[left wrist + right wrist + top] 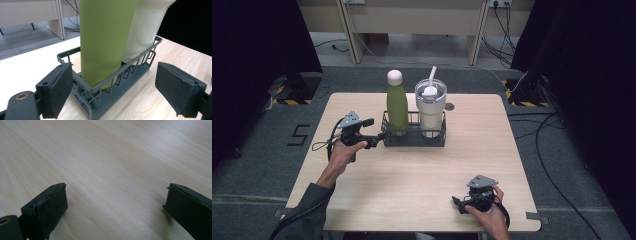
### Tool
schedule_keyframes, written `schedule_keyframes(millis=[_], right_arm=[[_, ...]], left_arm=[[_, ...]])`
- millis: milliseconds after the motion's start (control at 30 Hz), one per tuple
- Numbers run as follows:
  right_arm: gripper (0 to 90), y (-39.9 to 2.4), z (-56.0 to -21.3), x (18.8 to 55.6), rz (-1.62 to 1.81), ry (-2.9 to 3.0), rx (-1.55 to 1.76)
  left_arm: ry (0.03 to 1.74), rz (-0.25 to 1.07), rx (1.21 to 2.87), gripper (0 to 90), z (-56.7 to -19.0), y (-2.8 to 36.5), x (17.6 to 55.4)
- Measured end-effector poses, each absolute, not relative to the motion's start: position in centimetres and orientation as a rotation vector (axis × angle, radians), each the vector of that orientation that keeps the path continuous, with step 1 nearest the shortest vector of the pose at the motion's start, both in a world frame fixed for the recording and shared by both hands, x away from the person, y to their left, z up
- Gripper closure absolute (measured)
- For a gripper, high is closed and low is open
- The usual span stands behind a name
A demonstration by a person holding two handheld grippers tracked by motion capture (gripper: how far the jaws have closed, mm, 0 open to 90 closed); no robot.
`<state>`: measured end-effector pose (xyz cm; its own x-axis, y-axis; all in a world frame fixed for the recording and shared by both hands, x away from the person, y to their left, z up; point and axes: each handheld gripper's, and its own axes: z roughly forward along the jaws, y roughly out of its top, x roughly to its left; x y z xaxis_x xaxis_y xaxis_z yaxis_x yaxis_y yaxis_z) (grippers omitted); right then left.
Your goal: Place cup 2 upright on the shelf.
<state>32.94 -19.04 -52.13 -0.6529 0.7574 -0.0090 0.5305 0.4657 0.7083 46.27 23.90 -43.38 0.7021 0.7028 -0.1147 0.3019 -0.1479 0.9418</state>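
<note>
From above, we see the left gripper (pixel 379 136) at the wire basket (pixel 414 140) holding a green bottle (pixel 397 107) and tumbler (pixel 430 107). Its own view: jaws wide, empty, straddling the basket's end; a tug could topple both. Right gripper (pixel 115 202), open, idles.

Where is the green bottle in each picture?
High view: the green bottle stands upright in the left end of the dark wire basket, near the table's far middle.
Left gripper view: it rises up the middle, between the open left tongs.
Right gripper view: bare table wood lies between the open right tongs.
Shared landmark: the wire basket.
</note>
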Motion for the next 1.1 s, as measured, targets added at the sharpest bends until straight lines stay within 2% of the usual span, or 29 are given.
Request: schedule_keyframes(millis=[1100], right_arm=[[4.4,-18.9,-52.1,32.9,0.991,2.397,1.095]], left_arm=[[0.780,0.364,1.755,14.5,-45.4,23.9,42.2]])
